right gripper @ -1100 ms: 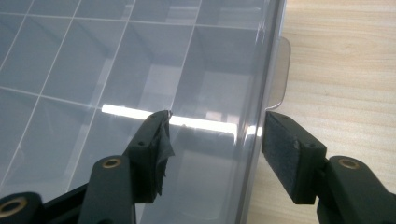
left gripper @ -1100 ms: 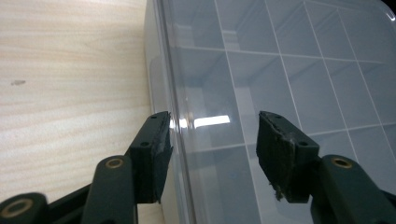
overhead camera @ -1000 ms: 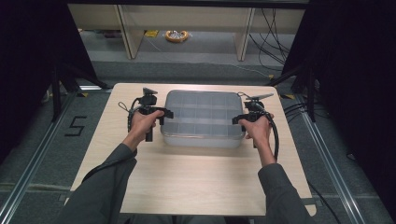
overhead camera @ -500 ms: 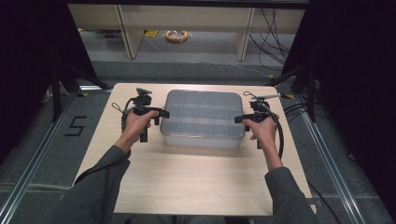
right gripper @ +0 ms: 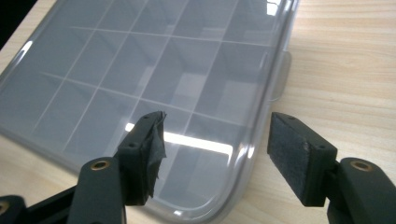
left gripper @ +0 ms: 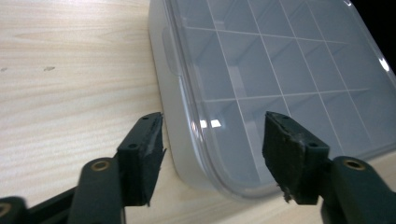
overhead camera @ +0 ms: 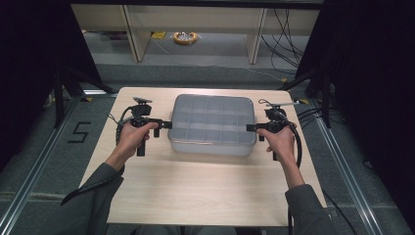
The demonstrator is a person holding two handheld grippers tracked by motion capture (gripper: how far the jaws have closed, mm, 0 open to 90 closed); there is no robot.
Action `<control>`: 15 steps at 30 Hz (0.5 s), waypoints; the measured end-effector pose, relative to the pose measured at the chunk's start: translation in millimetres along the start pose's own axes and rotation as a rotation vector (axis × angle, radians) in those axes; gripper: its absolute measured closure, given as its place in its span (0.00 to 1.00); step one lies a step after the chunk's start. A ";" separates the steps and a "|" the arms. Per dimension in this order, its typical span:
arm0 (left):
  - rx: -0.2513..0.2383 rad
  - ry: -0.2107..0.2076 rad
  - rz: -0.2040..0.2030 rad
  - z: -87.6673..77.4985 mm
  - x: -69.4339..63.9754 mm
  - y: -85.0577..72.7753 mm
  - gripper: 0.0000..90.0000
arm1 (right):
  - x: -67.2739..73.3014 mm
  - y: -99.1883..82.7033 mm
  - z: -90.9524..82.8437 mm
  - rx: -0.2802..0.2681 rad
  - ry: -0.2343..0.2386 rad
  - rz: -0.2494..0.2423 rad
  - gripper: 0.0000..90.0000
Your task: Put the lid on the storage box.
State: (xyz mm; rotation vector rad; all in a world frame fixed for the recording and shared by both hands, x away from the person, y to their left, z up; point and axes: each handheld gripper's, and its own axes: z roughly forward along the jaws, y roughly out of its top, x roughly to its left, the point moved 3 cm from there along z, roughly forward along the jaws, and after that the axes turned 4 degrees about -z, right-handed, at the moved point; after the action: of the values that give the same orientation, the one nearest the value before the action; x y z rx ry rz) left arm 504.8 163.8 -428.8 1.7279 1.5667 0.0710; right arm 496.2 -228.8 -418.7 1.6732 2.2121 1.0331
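left gripper (overhead camera: 167, 125): jaws just opened, apart | right gripper (overhead camera: 250, 128): same | compartment box (overhead camera: 213, 122) between them | table (overhead camera: 195, 196): bare wood

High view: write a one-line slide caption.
Two hand-held black tongs, left and right, flank a clear, lidded, compartmented plastic organiser box on a pale wooden table.

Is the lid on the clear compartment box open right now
No, the clear lid lies flat and shut over the divided box on the table.

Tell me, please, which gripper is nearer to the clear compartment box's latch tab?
Neither clearly: the two look about equally near. The left gripper is at the clear compartment box's left end, the right gripper at its right end. Each has open jaws straddling a near corner, short of that side's tab.
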 end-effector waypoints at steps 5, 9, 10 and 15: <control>-0.012 -0.010 0.044 -11.6 -1.5 -13.6 0.38 | 9.4 -8.1 -3.8 -0.008 -0.006 -0.013 0.40; -0.009 -0.025 0.072 -17.0 -3.7 -26.3 0.36 | 10.3 -14.4 -6.8 -0.023 -0.004 -0.116 0.39; -0.010 -0.030 0.073 -18.3 -4.8 -30.3 0.36 | 12.9 -16.2 -7.8 -0.025 0.006 -0.117 0.39; -0.006 -0.041 0.101 -23.3 -5.2 -43.1 0.34 | 24.7 -24.9 -14.6 -0.024 0.038 -0.110 0.38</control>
State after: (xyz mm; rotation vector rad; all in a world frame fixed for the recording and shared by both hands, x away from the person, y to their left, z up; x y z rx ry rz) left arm 456.0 167.9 -434.9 1.7926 1.4479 0.0904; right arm 460.6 -215.7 -417.0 1.5155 2.2772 1.0675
